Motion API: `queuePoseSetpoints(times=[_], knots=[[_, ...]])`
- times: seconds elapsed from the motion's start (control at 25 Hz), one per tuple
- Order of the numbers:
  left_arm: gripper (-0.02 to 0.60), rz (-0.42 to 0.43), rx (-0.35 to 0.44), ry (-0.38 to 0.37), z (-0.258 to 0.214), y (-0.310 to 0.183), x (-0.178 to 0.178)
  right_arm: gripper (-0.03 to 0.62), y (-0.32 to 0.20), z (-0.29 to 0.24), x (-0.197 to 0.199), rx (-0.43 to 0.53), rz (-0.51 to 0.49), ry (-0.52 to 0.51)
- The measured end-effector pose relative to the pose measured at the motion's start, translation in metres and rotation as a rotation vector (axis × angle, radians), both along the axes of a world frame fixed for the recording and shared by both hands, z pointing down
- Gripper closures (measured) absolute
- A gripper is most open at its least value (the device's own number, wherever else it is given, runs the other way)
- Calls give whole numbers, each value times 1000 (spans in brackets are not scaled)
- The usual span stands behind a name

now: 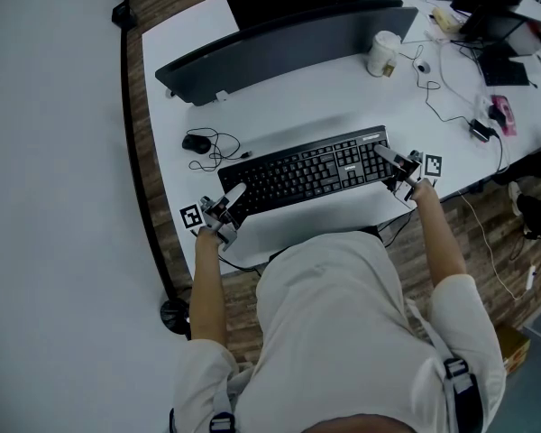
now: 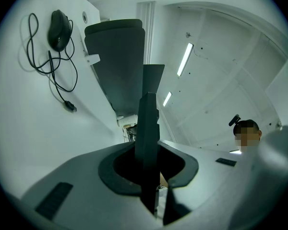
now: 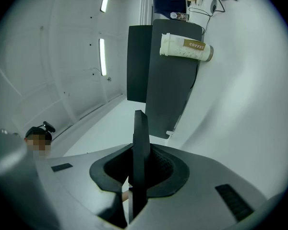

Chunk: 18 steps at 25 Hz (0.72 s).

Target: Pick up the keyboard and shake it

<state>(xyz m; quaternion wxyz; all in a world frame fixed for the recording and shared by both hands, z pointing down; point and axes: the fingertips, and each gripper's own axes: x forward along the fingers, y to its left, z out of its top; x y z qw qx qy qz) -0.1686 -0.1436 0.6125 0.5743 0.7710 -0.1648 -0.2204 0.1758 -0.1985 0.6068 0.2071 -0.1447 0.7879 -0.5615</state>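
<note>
Two grippers, both gripping. White tabletop [image 1: 279,93] carries a dark curved monitor [image 1: 279,48]. The black keyboard [image 1: 307,170] lies in front of it, near you. Your left gripper [image 1: 231,197] is clamped narrow on the keyboard's left end, your right gripper [image 1: 389,162] likewise on its right end. A paper cup [image 1: 382,52] stands behind the monitor's right end and a mouse [image 1: 196,142] lies left of the keyboard.

Matt black plastic keyboard [image 1: 316,168]; smooth white matt desk [image 1: 343,215]; wood-grain floor [image 1: 487,233]; paper cup [image 1: 381,54].
</note>
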Motion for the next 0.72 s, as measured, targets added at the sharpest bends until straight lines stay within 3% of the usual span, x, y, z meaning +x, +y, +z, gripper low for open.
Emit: queuePoseSetpoints(times=[0.72], knots=[[486, -5, -14, -21, 5, -1, -1, 494, -1, 6, 1, -11, 13, 25]])
